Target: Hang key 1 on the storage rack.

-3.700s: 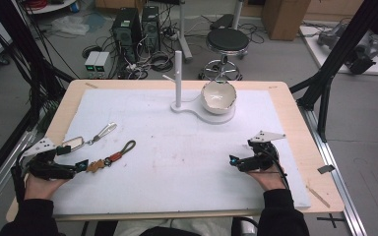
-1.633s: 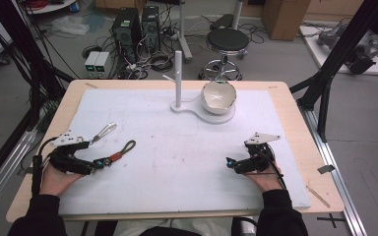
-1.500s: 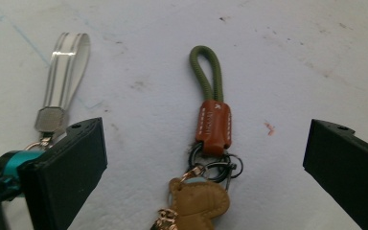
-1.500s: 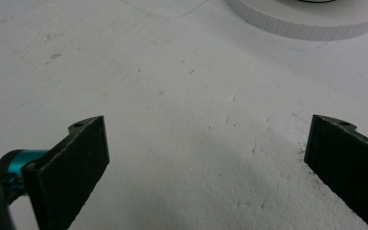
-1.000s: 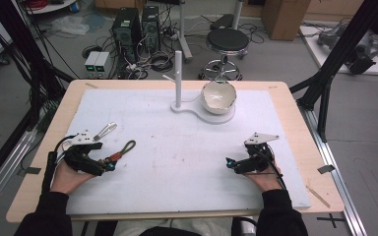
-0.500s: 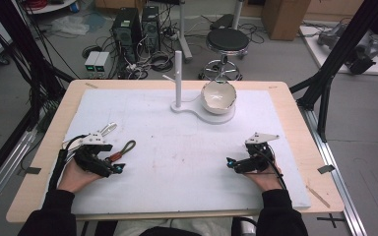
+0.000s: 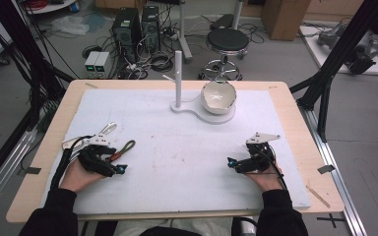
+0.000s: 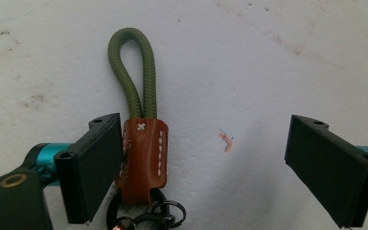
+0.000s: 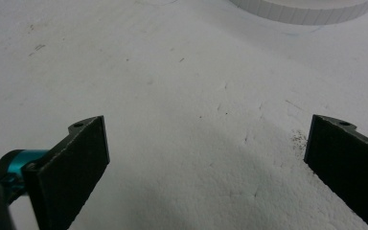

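Now my left tool point(image 8: 206, 167), jaws closing but still apart, straddles the keychain point(image 8: 141, 139): green woven cord loop, stitched brown leather tab, metal rings. My right tool point(image 9: 206, 167) gapes over white foam.

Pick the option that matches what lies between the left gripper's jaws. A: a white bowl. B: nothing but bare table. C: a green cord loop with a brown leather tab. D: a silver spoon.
C: in the left gripper view, the key strap, a green cord loop stitched into a brown leather tab, lies between the open jaws of the left gripper, beside one jaw and apart from the other.
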Demonstrator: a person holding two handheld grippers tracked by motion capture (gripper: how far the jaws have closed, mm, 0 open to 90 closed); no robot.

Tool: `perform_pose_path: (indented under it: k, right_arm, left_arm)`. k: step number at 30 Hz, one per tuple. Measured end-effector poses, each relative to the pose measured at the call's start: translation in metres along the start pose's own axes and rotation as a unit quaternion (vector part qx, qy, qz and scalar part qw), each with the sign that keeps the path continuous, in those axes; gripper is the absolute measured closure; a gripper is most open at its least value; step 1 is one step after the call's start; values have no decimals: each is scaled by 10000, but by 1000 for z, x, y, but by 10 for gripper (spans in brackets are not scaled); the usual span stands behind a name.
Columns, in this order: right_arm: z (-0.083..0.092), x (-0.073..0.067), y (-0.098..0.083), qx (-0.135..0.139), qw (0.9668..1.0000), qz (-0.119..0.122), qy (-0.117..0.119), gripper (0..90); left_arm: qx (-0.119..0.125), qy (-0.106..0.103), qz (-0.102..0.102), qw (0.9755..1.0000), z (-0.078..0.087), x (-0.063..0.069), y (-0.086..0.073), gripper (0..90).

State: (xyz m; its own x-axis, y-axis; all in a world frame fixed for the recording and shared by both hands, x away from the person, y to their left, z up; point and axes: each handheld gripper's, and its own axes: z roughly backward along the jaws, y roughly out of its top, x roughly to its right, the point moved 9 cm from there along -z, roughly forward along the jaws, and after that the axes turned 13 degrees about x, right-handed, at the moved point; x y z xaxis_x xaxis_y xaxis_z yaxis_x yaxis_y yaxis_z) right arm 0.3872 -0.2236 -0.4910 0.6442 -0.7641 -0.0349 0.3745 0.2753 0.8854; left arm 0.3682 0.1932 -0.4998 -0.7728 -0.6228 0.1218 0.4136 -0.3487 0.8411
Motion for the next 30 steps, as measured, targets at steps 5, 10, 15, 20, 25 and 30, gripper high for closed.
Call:
perform_pose_path:
  k: [5, 10, 15, 20, 25, 30]
  right_arm:
    - [0, 0, -1, -28, 10000, -21, -21, 6]
    - [1, 0, -1, -42, 10000, -24, -24, 6]
    - [1, 0, -1, -34, 10000, -13, -26, 6]
    - [2, 1, 0, 1, 10000, -31, -53, 6]
    - [2, 1, 0, 17, 10000, -18, -48, 6]
    - [3, 2, 0, 37, 10000, -16, -50, 6]
  left_arm:
    - [-24, 76, -35, 10000, 0, -2, -1, 164]
    - [-43, 340, -57, 9994, 2, -8, -1, 291]
    - [-2, 498, 75, 9987, 5, -14, -1, 418]
    - [20, 596, 133, 9981, 7, -18, 0, 542]
    - [-6, 773, -10, 9970, 7, -20, -1, 612]
    - [-27, 909, -54, 9958, 9, -23, 0, 733]
